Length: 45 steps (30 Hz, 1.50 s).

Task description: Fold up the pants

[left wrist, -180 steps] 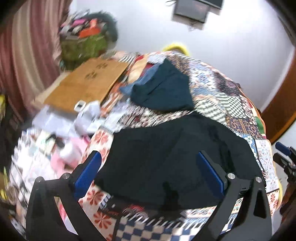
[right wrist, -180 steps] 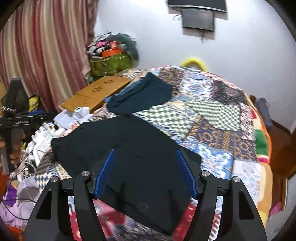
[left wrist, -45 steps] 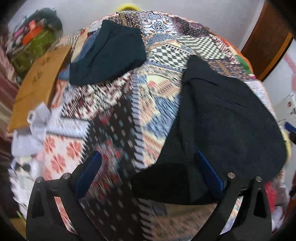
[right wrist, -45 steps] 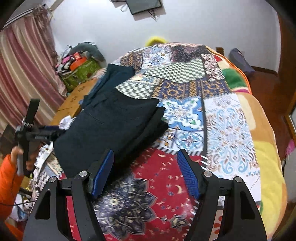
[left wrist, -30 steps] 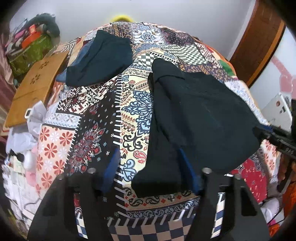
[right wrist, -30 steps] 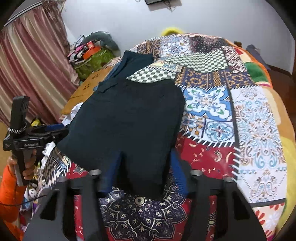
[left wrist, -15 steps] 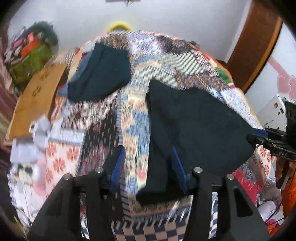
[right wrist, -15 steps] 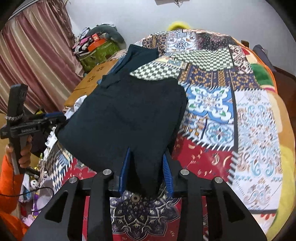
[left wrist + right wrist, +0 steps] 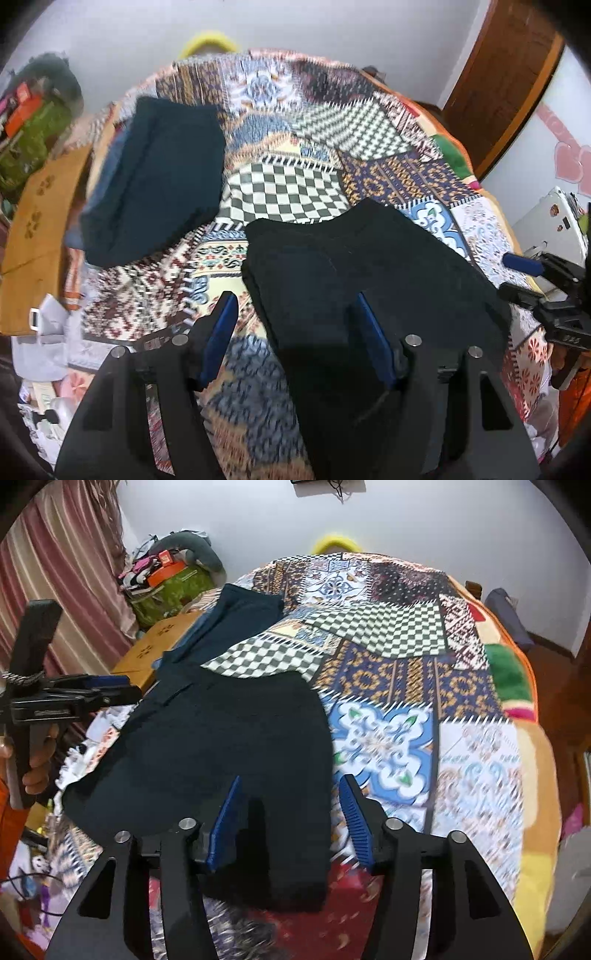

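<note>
The folded black fabric pants [image 9: 362,280] are seen lying flat on the multicoloured patchwork quilt [image 9: 295,184] covering the bed, at its near edge. The left gripper [image 9: 295,339] is held just above the pants' near left corner, its blue-padded jaws spread apart, with nothing pinched between them. The right gripper [image 9: 290,819] is held over the pants' [image 9: 229,746] near right corner, its jaws likewise spread, and no cloth is clamped. A second folded dark teal garment [image 9: 155,184] is laid on the quilt beyond the pants, well apart from them, toward the wooden board [image 9: 33,214] beside the bed
</note>
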Tool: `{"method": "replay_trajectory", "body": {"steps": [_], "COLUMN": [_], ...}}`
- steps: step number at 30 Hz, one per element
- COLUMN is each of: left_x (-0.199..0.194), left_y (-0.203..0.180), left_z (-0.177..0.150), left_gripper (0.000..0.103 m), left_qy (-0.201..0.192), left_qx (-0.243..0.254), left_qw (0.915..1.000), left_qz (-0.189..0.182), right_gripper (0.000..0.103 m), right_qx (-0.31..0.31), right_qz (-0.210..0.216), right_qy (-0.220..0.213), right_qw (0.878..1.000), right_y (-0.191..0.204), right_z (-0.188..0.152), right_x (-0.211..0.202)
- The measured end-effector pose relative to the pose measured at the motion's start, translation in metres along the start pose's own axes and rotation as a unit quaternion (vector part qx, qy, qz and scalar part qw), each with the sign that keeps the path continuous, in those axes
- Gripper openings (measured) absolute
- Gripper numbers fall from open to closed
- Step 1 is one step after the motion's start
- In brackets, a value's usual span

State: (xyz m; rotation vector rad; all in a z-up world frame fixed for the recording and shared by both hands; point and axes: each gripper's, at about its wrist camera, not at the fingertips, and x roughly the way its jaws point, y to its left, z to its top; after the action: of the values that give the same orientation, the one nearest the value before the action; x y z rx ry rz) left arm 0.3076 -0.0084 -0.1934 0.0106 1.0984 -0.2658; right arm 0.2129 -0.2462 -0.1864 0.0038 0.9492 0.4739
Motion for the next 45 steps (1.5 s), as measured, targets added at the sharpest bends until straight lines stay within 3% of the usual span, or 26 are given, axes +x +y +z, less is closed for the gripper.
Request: {"method": "replay_trajectory", "body": {"steps": [6, 11, 13, 15, 16, 18, 23, 29, 32, 34, 36, 39, 45], "left_x": [0.040, 0.046, 0.047, 0.049, 0.050, 0.055, 0.055, 0.023, 0.006, -0.001, -0.004, -0.002, 0.024], "left_y": [0.002, -0.007, -0.006, -0.003, -0.002, 0.001, 0.003, 0.000, -0.004, -0.007, -0.009, -0.010, -0.004], "left_z": [0.012, 0.015, 0.016, 0.018, 0.017, 0.018, 0.019, 0.021, 0.018, 0.014, 0.010, 0.002, -0.013], "left_gripper": [0.061, 0.052, 0.049, 0.048, 0.048, 0.048, 0.049, 0.049, 0.050, 0.055, 0.067, 0.074, 0.076], "left_qy": [0.030, 0.016, 0.013, 0.010, 0.009, 0.010, 0.014, -0.002, -0.015, -0.016, -0.013, 0.008, 0.085], "left_qx": [-0.003, 0.034, 0.040, 0.039, 0.039, 0.034, 0.019, 0.015, 0.015, 0.013, 0.012, 0.003, -0.043], "left_qw": [0.9993, 0.9993, 0.9991, 0.9991, 0.9991, 0.9992, 0.9997, 0.9995, 0.9994, 0.9992, 0.9992, 0.9995, 0.9954], "left_qz": [-0.021, -0.004, 0.001, 0.011, 0.014, 0.018, 0.011, 0.026, 0.029, 0.034, 0.037, 0.030, -0.015], "right_gripper": [0.053, 0.053, 0.046, 0.025, 0.022, 0.013, 0.012, 0.013, 0.020, 0.030, 0.050, 0.067, 0.069], "right_qx": [0.011, 0.010, 0.001, -0.017, -0.025, -0.040, -0.024, -0.019, -0.011, -0.008, -0.009, -0.017, 0.008], "right_qz": [0.016, 0.060, 0.077, 0.066, 0.057, 0.056, 0.062, 0.052, 0.054, 0.060, 0.061, 0.065, 0.098], "right_qy": [-0.015, 0.034, 0.062, 0.087, 0.090, 0.086, 0.091, 0.058, 0.039, 0.029, 0.023, 0.032, 0.100], "right_qw": [1.000, 0.998, 0.995, 0.994, 0.994, 0.994, 0.994, 0.997, 0.998, 0.998, 0.998, 0.997, 0.990], "right_y": [-0.023, -0.030, -0.027, -0.021, -0.022, -0.025, -0.037, -0.038, -0.041, -0.042, -0.039, -0.036, -0.044], "right_z": [0.032, 0.060, 0.066, 0.066, 0.064, 0.059, 0.050, 0.055, 0.057, 0.056, 0.053, 0.045, 0.020], "right_x": [0.016, 0.075, 0.099, 0.120, 0.124, 0.128, 0.132, 0.093, 0.072, 0.058, 0.051, 0.047, 0.074]}}
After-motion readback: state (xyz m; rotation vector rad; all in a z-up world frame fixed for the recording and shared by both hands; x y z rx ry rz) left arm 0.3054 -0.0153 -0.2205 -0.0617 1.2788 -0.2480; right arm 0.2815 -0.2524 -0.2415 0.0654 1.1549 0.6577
